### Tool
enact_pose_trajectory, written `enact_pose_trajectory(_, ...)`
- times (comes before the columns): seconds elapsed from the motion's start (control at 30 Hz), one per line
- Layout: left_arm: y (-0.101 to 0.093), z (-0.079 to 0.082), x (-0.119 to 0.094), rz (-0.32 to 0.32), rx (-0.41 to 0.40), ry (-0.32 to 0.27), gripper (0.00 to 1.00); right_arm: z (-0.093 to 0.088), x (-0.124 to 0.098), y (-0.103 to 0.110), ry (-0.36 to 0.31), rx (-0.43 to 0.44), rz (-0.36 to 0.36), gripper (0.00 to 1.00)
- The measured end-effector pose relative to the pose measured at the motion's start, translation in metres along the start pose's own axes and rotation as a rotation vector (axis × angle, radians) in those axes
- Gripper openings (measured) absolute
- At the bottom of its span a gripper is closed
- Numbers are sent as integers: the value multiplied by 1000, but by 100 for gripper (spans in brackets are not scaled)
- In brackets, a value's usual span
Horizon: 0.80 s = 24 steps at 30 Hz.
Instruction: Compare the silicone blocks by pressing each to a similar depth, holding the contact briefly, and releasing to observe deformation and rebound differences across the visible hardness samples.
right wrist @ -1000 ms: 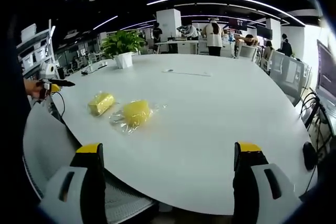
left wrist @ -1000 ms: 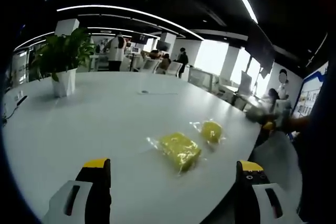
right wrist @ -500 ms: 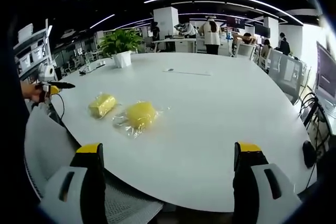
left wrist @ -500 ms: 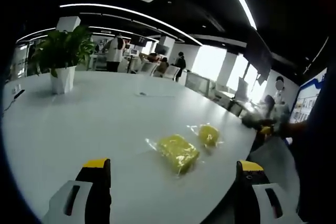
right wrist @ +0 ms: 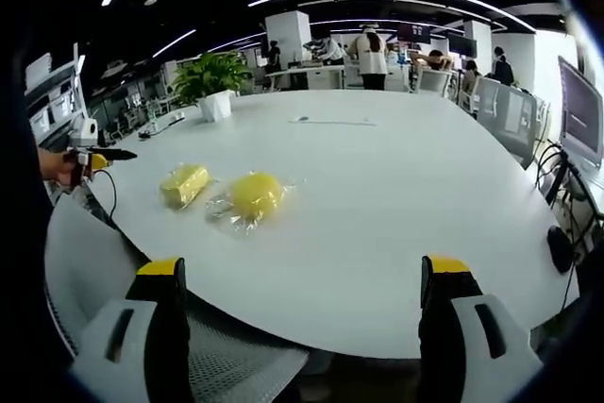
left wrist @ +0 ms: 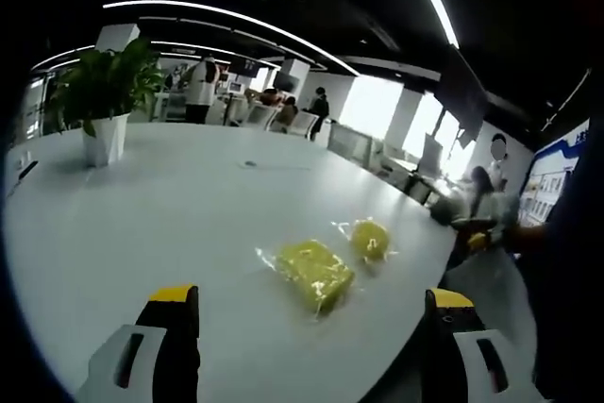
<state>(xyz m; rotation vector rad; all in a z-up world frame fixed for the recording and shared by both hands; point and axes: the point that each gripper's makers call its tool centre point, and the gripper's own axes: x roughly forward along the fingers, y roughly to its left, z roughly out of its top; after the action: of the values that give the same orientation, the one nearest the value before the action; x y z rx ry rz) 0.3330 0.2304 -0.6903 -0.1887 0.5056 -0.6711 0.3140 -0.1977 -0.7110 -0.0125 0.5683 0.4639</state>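
Note:
Two yellow silicone blocks in clear wrap lie on a large white table (left wrist: 170, 224). In the left gripper view a squarish block (left wrist: 313, 272) is nearer, a rounder block (left wrist: 369, 238) behind it to the right. My left gripper (left wrist: 311, 346) is open, held back from the blocks with nothing between its jaws. In the right gripper view the rounder block (right wrist: 253, 196) lies right of the squarish block (right wrist: 185, 183). My right gripper (right wrist: 302, 327) is open, off the table's near edge. The other gripper (right wrist: 94, 155) shows at the left in a hand.
A potted plant (left wrist: 99, 106) in a white pot stands far back on the table, also the potted plant (right wrist: 212, 82) in the right gripper view. A mesh chair (right wrist: 142, 327) sits below the table edge. People and desks fill the office behind. A dark mouse-like object (right wrist: 557, 250) lies at the right.
Both views shifted slightly as the hands moved; the blocks lie where they were. Both grippers stay open.

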Motion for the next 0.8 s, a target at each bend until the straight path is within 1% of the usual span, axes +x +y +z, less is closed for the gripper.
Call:
enact_pose_trajectory(0.07,1,-2,0,-5,4,4,100,3,1,1,-9,0,-4,97)
enact_pose_trajectory(0.1,2,-6,0,-3,-5,14,100,4,1,2,-14,1,-3,97)
enact_pose_trajectory(0.17,5,-8,0,10,-13,22,100,6,4,3,-14,0,-1,97)
enact_pose_trajectory(0.23,3,-6,0,9,-22,22,100,9,5,4,-18,-6,3,97)
enact_pose_trajectory(0.27,2,-1,1,8,-13,11,100,11,5,4,-21,-8,6,97)
enact_pose_trajectory(0.33,0,2,2,9,2,5,100,12,6,2,-24,-14,10,97)
enact_pose_trajectory(0.4,0,2,6,10,-8,8,100,12,8,-1,-21,-16,15,97)
enact_pose_trajectory(0.47,-2,3,12,3,-32,8,100,15,7,-5,-28,-15,14,97)
enact_pose_trajectory(0.53,-9,3,20,-17,-105,15,100,18,5,-6,-36,-13,10,97)
enact_pose_trajectory(0.6,-7,5,31,-9,-142,10,100,21,3,-7,-51,-3,10,97)
enact_pose_trajectory(0.63,-7,6,35,-8,-191,13,100,20,3,-8,-52,1,10,97)
enact_pose_trajectory(0.67,-7,8,43,-24,-275,9,100,20,3,-8,-50,1,12,97)
enact_pose_trajectory(0.7,-5,9,47,-19,-315,3,100,18,3,-8,-47,-1,13,97)
enact_pose_trajectory(0.73,-3,10,51,-17,-325,6,100,18,4,-7,-45,-4,16,97)
enact_pose_trajectory(0.77,-7,11,55,-44,-312,11,100,16,4,-7,-41,-8,23,97)
enact_pose_trajectory(0.8,-11,13,62,-56,-284,20,100,16,4,-7,-41,-11,27,97)
